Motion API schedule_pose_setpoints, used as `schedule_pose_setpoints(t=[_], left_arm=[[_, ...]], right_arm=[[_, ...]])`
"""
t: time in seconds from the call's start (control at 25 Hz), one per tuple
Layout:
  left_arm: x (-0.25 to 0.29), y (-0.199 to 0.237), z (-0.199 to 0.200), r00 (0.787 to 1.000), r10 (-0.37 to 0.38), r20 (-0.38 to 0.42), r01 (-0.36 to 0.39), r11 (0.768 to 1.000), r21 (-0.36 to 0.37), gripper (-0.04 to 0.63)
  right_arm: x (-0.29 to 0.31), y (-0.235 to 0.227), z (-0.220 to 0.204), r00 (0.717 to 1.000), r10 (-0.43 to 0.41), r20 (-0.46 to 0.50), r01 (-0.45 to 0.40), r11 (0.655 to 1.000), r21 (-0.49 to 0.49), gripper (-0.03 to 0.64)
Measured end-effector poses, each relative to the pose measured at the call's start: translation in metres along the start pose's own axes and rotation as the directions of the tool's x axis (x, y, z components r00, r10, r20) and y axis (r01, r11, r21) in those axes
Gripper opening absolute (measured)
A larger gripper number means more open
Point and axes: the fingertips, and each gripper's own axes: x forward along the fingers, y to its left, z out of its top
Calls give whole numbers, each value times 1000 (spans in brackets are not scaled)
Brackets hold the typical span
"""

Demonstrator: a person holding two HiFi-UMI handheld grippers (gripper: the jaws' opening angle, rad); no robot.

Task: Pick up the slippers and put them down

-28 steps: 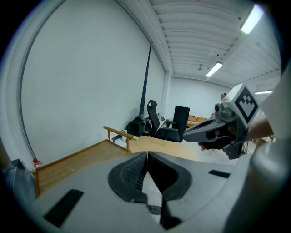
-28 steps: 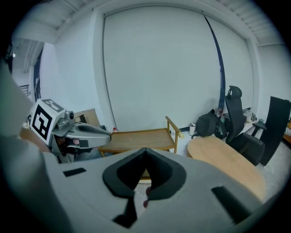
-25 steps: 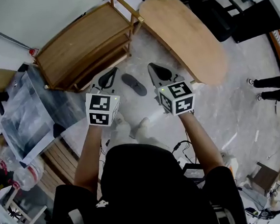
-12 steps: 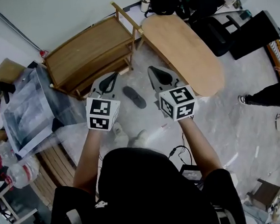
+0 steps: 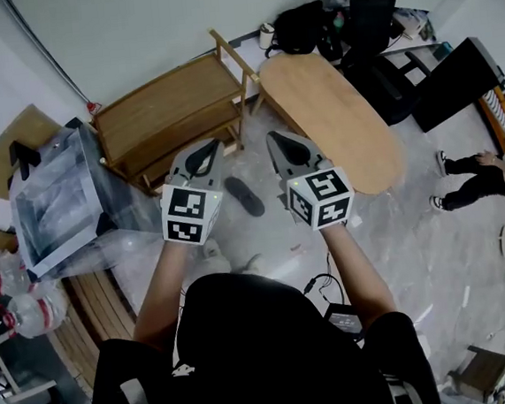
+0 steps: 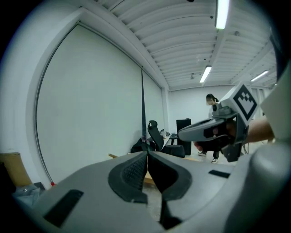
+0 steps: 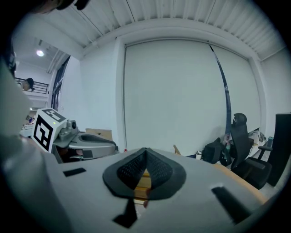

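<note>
Two grippers are held side by side in front of the person, each pointing ahead and slightly down, with a gap between them. The left gripper (image 5: 212, 147) has its jaws closed, the dark ribbed pads meeting at the tips with nothing between them. The right gripper (image 5: 275, 139) is the same: pads pressed together, nothing held. Each gripper view shows the other gripper level with it and off to one side.

One dark slipper (image 5: 244, 196) lies flat on the floor (image 5: 397, 227). In the head view it shows in the gap between the two grippers, well below them and touched by neither. It lies at a slant, one end toward the left gripper's jaws and the other toward the right gripper's marker cube. Neither gripper view shows it; both look out over it at the white wall.

Beyond the slipper, a slatted wooden shelf rack (image 5: 169, 116) stands against the wall on the left. An oval wooden bench (image 5: 333, 118) stretches away on the right, its near end just beside the right gripper in the head view. A plastic-wrapped box (image 5: 57, 206) sits further left, dark office chairs (image 5: 368, 17) stand at the far end of the bench, and another person's legs (image 5: 464, 187) show at the right edge.
</note>
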Motion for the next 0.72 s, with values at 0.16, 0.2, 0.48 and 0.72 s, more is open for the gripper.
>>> schedule_pose_setpoints(t=[0.16,0.2,0.48,0.72], left_arm=[[-9,-11,12,999,21,25,-21,1000,8,8],[-10,-13,14,999,25,30,-26,1000,10,8],[-21,-33,28,997,48,62,-50,998,27,8],[-26,-48,36,995,59,83,-62,997,38,8]], right_arm=[[-15,1,9,1000,10,27,-9,1000,-14,0],[-19,1,10,999,11,33,-11,1000,-17,0],[-41,-2,12,998,13,66,-11,1000,-25,0],[-56,-7,14,996,14,90,-12,1000,-20,0]])
